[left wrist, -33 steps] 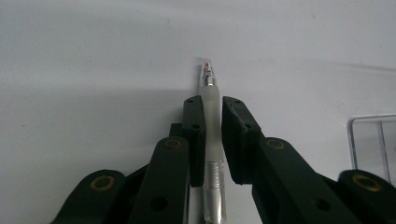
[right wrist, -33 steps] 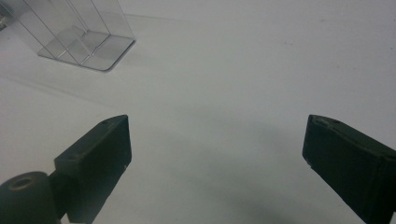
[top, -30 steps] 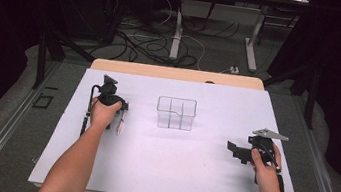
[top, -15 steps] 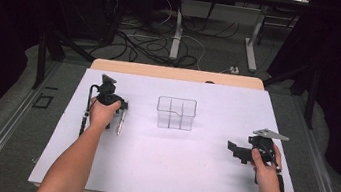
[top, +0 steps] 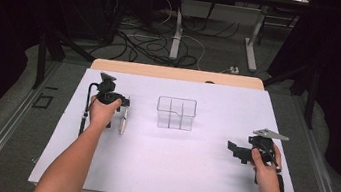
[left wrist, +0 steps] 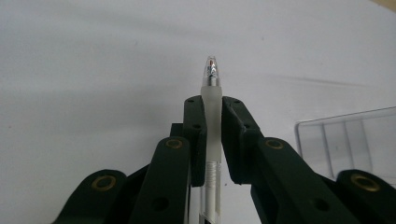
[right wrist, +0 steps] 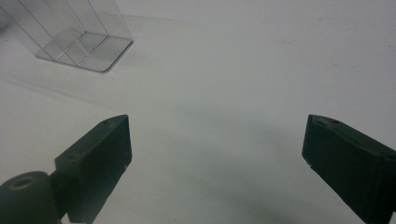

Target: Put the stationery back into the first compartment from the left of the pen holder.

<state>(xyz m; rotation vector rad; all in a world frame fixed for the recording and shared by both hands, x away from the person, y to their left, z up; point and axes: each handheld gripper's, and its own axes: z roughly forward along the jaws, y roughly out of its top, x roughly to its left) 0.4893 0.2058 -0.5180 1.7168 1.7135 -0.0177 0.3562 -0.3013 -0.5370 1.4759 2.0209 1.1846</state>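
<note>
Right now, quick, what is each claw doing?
Left claw: shut on the clear plastic pen.
Right claw: open, holding nothing, above the white table.

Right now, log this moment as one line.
left gripper: shut on pen | right gripper: open, empty | clear organizer: empty, mid-table

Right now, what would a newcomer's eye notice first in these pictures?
Probably the clear pen clamped between the jaws of the left claw, its tip sticking out over the white table cover. Next comes the transparent divided box, standing alone in the middle of the table. At the right, the right claw hovers with its jaws wide apart and nothing between them.
</note>
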